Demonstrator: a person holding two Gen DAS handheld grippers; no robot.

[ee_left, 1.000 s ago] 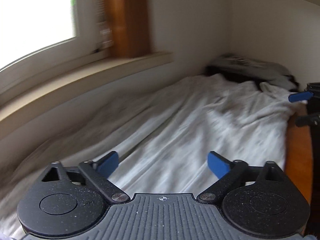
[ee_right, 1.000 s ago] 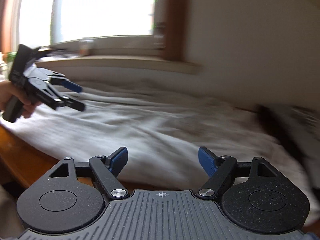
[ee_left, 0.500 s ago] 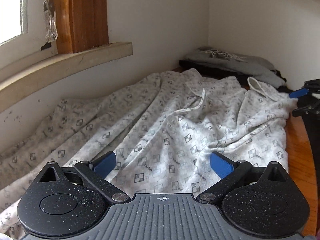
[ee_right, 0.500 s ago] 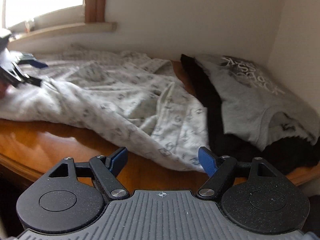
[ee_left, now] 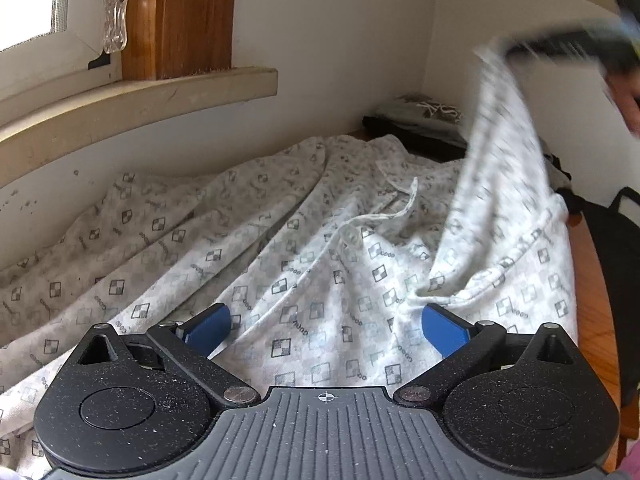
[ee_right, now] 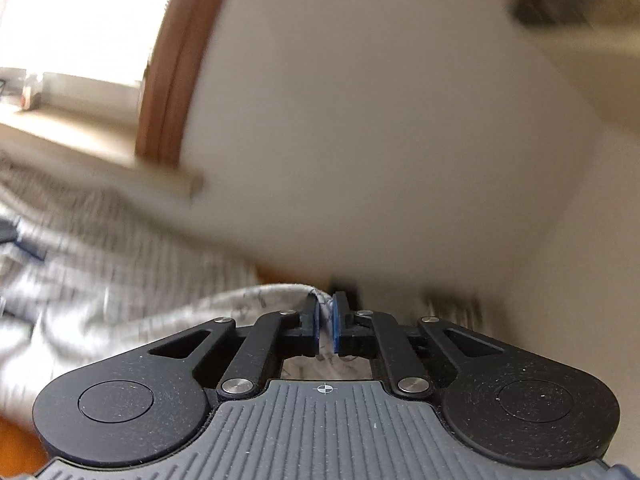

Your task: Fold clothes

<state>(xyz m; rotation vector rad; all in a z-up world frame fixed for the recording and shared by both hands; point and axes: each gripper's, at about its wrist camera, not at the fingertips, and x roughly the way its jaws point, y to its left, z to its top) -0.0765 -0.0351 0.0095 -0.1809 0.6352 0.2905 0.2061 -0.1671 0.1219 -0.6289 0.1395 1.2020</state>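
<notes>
Right gripper (ee_right: pixel 325 322): fingers clamped on patterned garment (ee_left: pixel 320 280) edge, raised, likely to open a fold | Left gripper (ee_left: pixel 326 326): fingers spread, empty, over garment on wooden surface (ee_left: pixel 592 320)

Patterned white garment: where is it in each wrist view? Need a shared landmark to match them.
Left wrist: the patterned white garment spreads across the middle, its right corner lifted toward the top right; the left gripper is open above it.
Right wrist: blurred, lower left, with an edge pinched in the shut right gripper.
Shared landmark: the wooden window frame, upper left in both views.
</notes>
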